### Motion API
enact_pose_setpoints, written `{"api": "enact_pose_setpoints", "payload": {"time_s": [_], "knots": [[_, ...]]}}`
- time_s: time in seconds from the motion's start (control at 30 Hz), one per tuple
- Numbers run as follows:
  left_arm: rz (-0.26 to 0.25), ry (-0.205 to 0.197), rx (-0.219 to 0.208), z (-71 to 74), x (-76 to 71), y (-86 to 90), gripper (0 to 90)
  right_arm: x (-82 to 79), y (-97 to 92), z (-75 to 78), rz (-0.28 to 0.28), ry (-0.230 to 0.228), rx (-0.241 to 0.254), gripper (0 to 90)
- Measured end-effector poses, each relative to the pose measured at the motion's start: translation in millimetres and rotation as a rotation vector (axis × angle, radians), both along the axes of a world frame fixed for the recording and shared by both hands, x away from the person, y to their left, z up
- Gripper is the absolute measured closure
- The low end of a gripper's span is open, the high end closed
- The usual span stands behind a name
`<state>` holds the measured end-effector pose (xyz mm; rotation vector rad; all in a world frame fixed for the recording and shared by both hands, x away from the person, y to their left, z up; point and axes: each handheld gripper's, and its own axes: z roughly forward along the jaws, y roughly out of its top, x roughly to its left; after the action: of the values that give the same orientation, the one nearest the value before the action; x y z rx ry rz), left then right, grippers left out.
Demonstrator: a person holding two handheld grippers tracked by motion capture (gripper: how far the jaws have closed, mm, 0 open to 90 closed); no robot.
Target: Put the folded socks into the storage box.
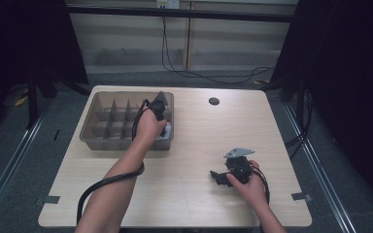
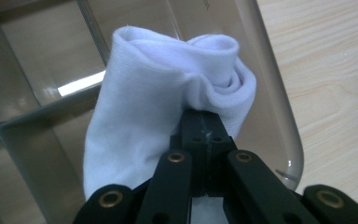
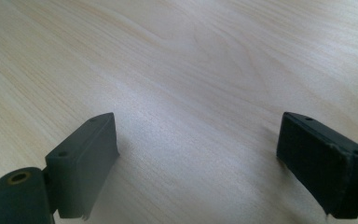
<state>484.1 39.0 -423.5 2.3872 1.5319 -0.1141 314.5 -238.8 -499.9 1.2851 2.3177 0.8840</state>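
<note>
Your left gripper [image 2: 204,135] sits over the near right corner of the divided grey bin [image 1: 108,103], its jaws pressed together on a fold of a rolled white sock [image 2: 149,107]. In the left gripper view the sock bulges up and around the jaw tips, hanging inside the bin just beside its rounded right wall; whether it touches the bin floor is not clear. The bin's partitions run off to the left of the sock, and the compartments in sight hold nothing. In the high view your left hand [image 1: 149,127] covers most of the gripper, with a patch of white showing at the bin's near right edge.

Your right gripper [image 1: 225,175] rests low on the pale wood surface [image 1: 199,141], well apart from the bin, toward the near right. Its jaws stand wide apart with bare wood grain between them, gripping nothing. Your right hand [image 1: 250,184] holds it from behind.
</note>
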Motion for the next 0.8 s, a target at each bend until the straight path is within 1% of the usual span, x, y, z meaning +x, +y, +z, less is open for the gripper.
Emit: {"api": "enact_pose_setpoints", "payload": {"time_s": [0.13,0.23,0.37,0.4,0.43,0.47,0.57,0.6,0.67,0.77,0.8], "knots": [[0.003,0.001,0.001,-4.1,-0.8,-0.7,90.0,-0.1,0.2,-0.1,-0.001,0.0,0.001,11.8],[0.003,-0.001,-0.008,-3.6,-1.5,-0.1,89.9,0.0,0.2,-0.1,-0.001,-0.001,0.001,11.9],[-0.005,-0.013,-0.01,6.5,-3.1,3.9,84.0,0.0,0.3,-0.2,-0.001,-0.002,0.001,11.8],[0.004,-0.025,-0.011,9.6,-3.6,5.0,83.9,0.1,0.4,-0.2,-0.001,-0.001,0.001,11.9],[-0.004,-0.031,-0.014,13.3,-3.1,7.6,83.9,-0.1,0.6,-0.1,-0.003,0.001,0.002,11.9],[0.009,-0.041,-0.018,16.4,-3.3,9.2,83.9,-0.1,0.8,0.0,-0.005,0.001,-0.001,11.9],[0.02,-0.064,-0.001,23.6,-2.7,15.4,83.8,-0.1,0.9,0.0,-0.006,0.001,-0.001,11.8],[0.015,-0.065,0.006,25.1,-2.0,18.0,83.9,-0.1,0.9,0.0,-0.006,0.0,-0.001,11.9],[0.028,-0.081,0.005,25.3,-1.2,21.2,84.1,-0.1,1.0,0.0,-0.006,0.002,-0.001,11.9],[0.029,-0.085,0.01,21.2,-0.1,21.9,84.4,0.3,1.0,-0.1,-0.003,0.0,0.0,11.9],[0.024,-0.08,0.021,18.5,0.1,20.9,84.4,0.5,1.0,-0.2,-0.001,0.0,0.001,11.8]]}}
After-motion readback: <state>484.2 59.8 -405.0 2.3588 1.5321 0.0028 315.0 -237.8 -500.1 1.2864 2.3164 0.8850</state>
